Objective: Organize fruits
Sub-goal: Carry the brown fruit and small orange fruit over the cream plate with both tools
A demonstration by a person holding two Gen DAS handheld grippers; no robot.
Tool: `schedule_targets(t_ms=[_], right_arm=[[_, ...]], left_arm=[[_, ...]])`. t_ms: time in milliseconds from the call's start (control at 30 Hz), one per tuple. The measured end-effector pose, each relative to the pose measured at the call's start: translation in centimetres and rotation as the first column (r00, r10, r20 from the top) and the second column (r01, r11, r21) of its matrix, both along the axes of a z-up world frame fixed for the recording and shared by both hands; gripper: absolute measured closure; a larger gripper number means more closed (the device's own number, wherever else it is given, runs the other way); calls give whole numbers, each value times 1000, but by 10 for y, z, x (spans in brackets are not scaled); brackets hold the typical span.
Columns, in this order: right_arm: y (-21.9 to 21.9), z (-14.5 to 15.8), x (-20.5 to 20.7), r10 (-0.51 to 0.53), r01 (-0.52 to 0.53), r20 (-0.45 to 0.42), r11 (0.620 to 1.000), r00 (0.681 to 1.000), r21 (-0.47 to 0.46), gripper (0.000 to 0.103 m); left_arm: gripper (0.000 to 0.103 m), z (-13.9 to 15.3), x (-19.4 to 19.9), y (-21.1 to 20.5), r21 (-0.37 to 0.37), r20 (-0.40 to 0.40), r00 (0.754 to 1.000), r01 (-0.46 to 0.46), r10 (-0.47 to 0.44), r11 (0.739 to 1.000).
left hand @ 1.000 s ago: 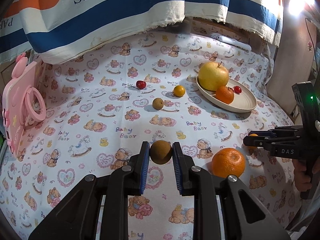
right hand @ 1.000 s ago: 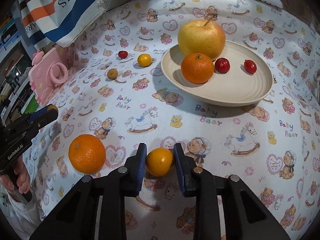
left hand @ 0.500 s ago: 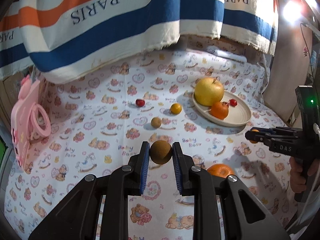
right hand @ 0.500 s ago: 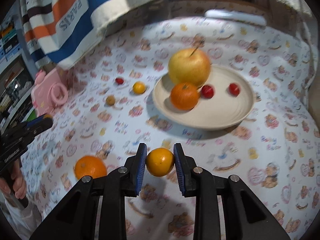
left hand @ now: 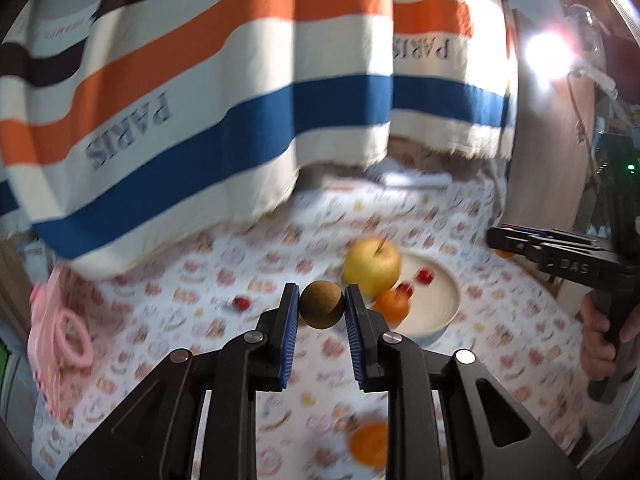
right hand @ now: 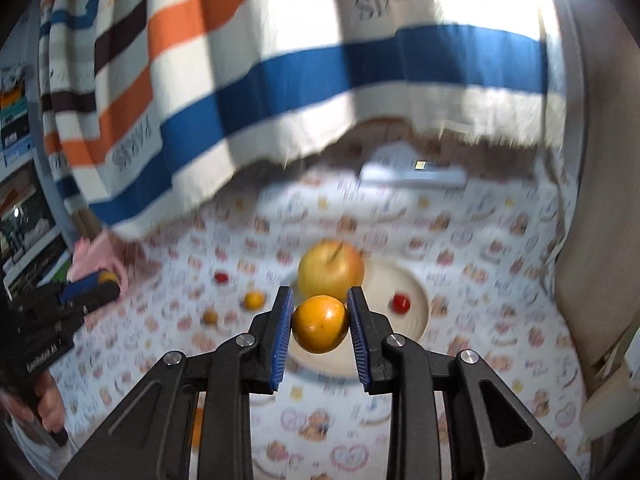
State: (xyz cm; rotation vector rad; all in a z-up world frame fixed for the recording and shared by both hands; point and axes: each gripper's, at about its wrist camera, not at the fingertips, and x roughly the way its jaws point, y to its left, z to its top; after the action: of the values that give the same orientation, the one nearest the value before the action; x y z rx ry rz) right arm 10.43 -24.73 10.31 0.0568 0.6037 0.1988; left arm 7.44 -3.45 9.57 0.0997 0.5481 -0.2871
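Observation:
My left gripper [left hand: 322,308] is shut on a round brown fruit [left hand: 321,305] and holds it high above the table. My right gripper [right hand: 320,322] is shut on a small orange-yellow fruit [right hand: 319,324], also lifted. A cream plate [left hand: 438,300] holds a yellow apple [left hand: 372,266], an orange [left hand: 392,306] and small red fruits [left hand: 425,276]. In the right wrist view the plate [right hand: 412,300] holds the apple [right hand: 330,270] and a red fruit [right hand: 401,303]. A large orange [left hand: 368,442] lies on the cloth near me.
A red cherry [left hand: 240,303] lies loose on the bear-print cloth [left hand: 180,320]. A small yellow fruit [right hand: 254,300] and a small brown fruit [right hand: 210,316] lie left of the plate. A pink toy [left hand: 60,332] stands at the left. A striped PARIS towel [left hand: 200,100] hangs behind.
Both grippers have risen from the cloth with their fruits and tilted up, so the towel fills more of each view. The plate now lies farther below.

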Motion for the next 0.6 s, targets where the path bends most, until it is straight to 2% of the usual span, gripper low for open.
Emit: schedule_targets(t_ms=[200,400,600], right_arm=[[-9,14,19,-47,45,75,999,996,29,74],[-22,4,29,-79,76,94,996,992,36,74],[-31,-11,39,-101,99,68,994,993,38,74]], left_arm=[[81,17,21,-34,-6,49,998,31,-31,999],[81,4,39,-70,65,54,997,52,-55,997],[81,-13,60,-83,45,36,997,69,-70,997]])
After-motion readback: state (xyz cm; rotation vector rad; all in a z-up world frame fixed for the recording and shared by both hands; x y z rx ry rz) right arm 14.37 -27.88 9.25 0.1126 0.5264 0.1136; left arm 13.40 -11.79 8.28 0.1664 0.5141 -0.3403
